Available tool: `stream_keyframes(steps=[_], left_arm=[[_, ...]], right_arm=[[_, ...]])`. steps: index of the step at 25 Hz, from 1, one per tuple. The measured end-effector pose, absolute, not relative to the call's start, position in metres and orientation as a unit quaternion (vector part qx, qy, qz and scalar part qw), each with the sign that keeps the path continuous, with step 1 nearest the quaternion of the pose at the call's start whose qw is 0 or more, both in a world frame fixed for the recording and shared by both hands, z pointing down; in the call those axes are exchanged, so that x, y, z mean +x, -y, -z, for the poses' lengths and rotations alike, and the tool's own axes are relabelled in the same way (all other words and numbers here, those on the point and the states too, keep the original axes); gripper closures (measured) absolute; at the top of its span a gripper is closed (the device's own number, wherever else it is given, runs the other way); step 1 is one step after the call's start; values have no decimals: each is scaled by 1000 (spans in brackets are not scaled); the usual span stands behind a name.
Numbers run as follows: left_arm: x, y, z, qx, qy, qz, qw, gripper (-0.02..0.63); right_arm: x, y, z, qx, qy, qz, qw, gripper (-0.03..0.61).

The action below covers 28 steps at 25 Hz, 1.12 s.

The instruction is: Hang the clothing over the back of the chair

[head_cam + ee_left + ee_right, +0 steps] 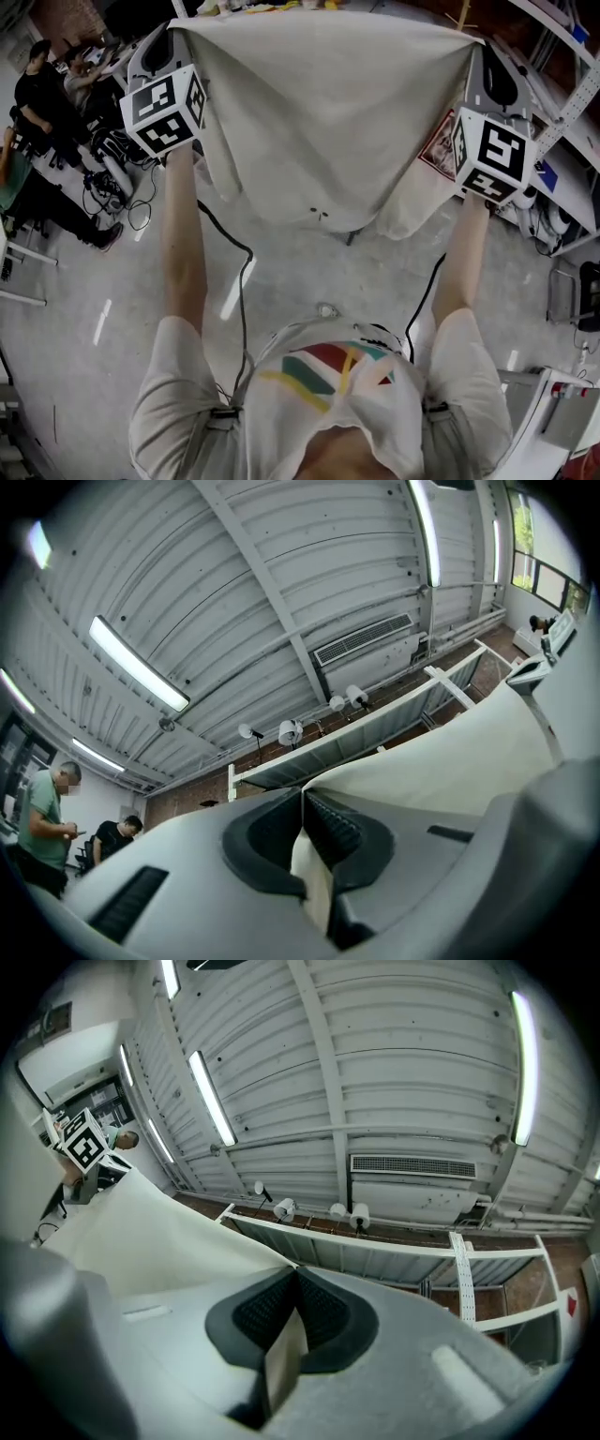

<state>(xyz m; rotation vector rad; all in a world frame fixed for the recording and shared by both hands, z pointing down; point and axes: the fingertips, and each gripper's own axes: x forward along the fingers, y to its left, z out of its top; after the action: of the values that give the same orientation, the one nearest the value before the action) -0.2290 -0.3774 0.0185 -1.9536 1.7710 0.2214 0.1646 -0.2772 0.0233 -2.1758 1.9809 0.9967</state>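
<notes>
Holding the clothing [328, 112] spread in the air before me, my left gripper [304, 808] and right gripper [294, 1288] each have the jaws closed on one upper corner. The lifting seems done; the draping over the chair, which I cannot see, is left.

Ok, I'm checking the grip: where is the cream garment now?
In the head view the cream garment hangs spread across the top, stretched between the left gripper and the right gripper, each shut on an upper corner.
</notes>
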Motion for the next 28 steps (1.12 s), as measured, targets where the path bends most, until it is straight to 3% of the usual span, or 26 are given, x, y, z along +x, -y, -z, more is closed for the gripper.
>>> stream_keyframes(steps=[10, 23, 28], left_arm=[[-226, 414, 19, -724, -640, -102, 235, 598], [-220, 473, -55, -733, -652, -56, 186, 598], [-212, 477, -66, -737, -645, -50, 197, 598]], right_arm=[[162, 295, 9, -703, -623, -344, 3, 572], [150, 309, -44, -700, -625, -337, -76, 572], [150, 299, -50, -709, -619, -328, -80, 572]])
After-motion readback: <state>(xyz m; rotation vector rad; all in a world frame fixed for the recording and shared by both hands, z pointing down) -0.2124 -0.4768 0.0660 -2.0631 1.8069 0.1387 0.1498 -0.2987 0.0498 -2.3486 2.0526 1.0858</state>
